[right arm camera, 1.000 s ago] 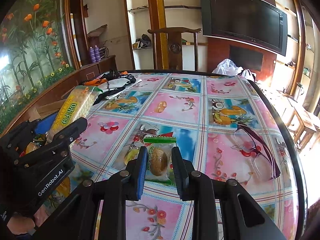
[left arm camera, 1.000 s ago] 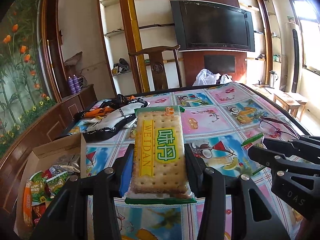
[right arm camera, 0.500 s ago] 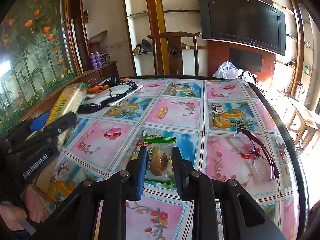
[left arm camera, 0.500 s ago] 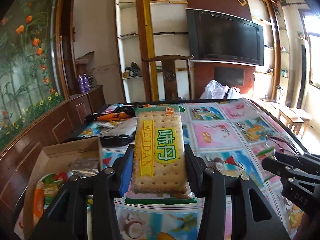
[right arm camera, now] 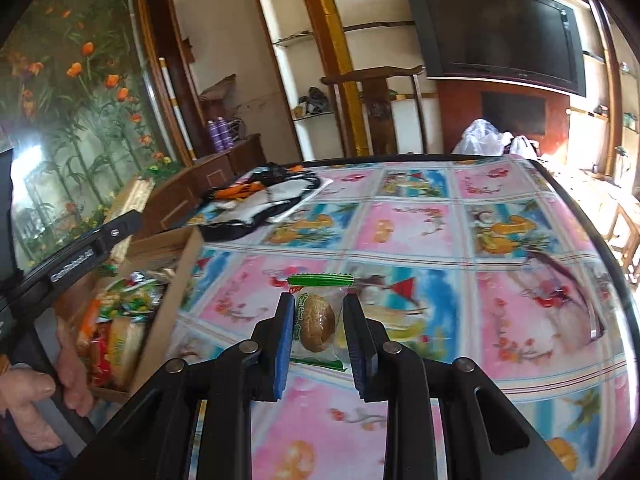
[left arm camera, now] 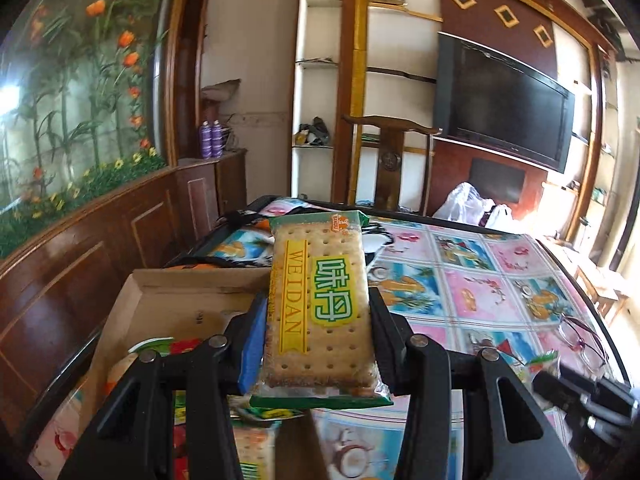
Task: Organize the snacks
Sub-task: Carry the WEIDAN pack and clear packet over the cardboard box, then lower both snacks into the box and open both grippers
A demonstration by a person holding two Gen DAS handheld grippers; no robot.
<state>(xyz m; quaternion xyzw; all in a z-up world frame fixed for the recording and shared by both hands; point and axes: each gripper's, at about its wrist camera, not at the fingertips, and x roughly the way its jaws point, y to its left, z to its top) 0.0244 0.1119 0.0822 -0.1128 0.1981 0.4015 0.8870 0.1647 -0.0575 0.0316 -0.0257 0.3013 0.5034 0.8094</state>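
Note:
My left gripper (left arm camera: 316,320) is shut on a WEIDAN cracker pack (left arm camera: 320,308) and holds it above the cardboard box (left arm camera: 180,292) at the table's left edge. The box also shows in the right wrist view (right arm camera: 176,276), with several snack packets (right arm camera: 120,320) inside. My right gripper (right arm camera: 318,320) is shut on a small clear-wrapped pastry packet (right arm camera: 318,320) with a green top seal, held just above the patterned tablecloth (right arm camera: 460,272). The left gripper's body (right arm camera: 76,260) shows at the left of the right wrist view.
A black, white and orange cloth bundle (right arm camera: 264,196) lies at the table's far left. Purple glasses (left arm camera: 580,336) lie at the right. A wooden chair (left arm camera: 392,160) stands behind the table. The right gripper (left arm camera: 588,396) shows at the lower right of the left wrist view.
My left gripper has carried the cracker pack leftwards until it is over the box. My right gripper has lifted the pastry packet and shifted it left towards the box.

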